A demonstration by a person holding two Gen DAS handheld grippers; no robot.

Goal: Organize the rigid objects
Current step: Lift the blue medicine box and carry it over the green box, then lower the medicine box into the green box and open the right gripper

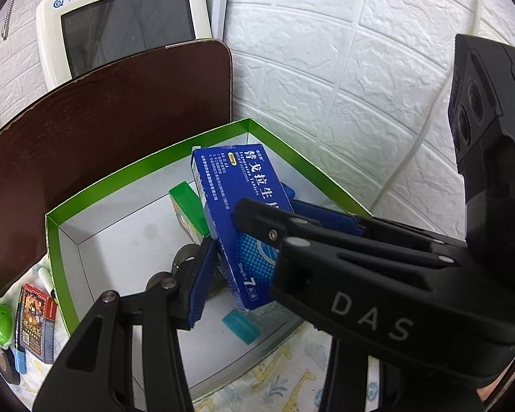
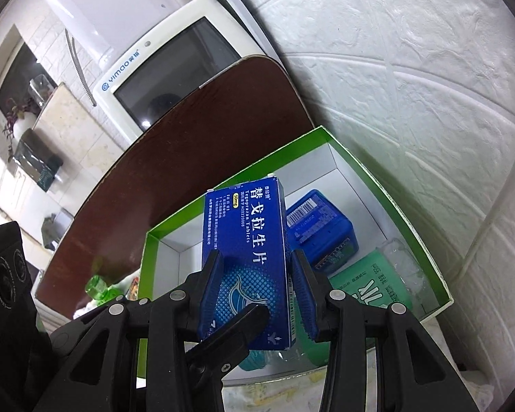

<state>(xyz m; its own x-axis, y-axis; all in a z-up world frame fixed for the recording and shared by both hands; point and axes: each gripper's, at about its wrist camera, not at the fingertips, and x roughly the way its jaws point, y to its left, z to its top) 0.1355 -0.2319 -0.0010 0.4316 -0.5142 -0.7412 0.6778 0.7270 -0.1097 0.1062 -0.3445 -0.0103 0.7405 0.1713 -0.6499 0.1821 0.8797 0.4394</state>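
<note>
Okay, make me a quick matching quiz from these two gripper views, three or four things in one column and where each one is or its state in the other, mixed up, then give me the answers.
Things:
1. blue tablet box
2. brown board
3. playing-card pack
4. green-rimmed box

Places or states:
A. on the patterned cloth, outside the container
B. open-topped, white inside, holding several items
C. clamped between the right gripper pads
D. standing behind the container, in front of the white Yimao device

Pairs: 1-C, 2-D, 3-A, 4-B

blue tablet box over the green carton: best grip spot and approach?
Take the blue tablet box across its two long narrow edges, near its lower end, coming in along its length. Those edges are flat and parallel. The right gripper clamps it this way, leaving the far end free over the green carton.
</note>
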